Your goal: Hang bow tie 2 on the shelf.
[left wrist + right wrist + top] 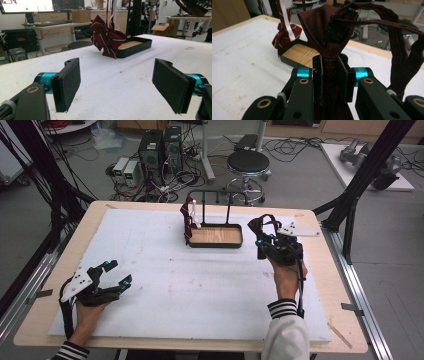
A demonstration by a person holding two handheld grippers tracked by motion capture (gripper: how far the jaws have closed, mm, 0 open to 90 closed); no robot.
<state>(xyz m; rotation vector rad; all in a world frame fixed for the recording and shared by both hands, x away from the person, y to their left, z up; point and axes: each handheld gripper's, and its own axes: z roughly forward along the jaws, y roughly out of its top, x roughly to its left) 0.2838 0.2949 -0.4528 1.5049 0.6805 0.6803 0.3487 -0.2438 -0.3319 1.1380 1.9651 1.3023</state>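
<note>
A plain dark maroon bow tie [322, 27] with its strap looped to the right is pinched at its middle by my right gripper [332, 75], which is shut on it. In the high view that gripper [267, 247] holds the bow tie [263, 224] above the mat, right of the black tray [216, 244]. A red striped bow tie [107, 37] hangs from the rack at the tray's left end [189, 220]. My left gripper [120, 85] is open with nothing between its pads, low over the mat at the front left [118, 272].
The tray [136, 46] has a wooden floor and thin black rack posts [205, 205] rising from its back. A white mat [165, 290] covers the wooden table. A black frame strut [357, 190] stands at the right rear corner. A stool [248, 162] and computers [160, 147] are on the floor beyond.
</note>
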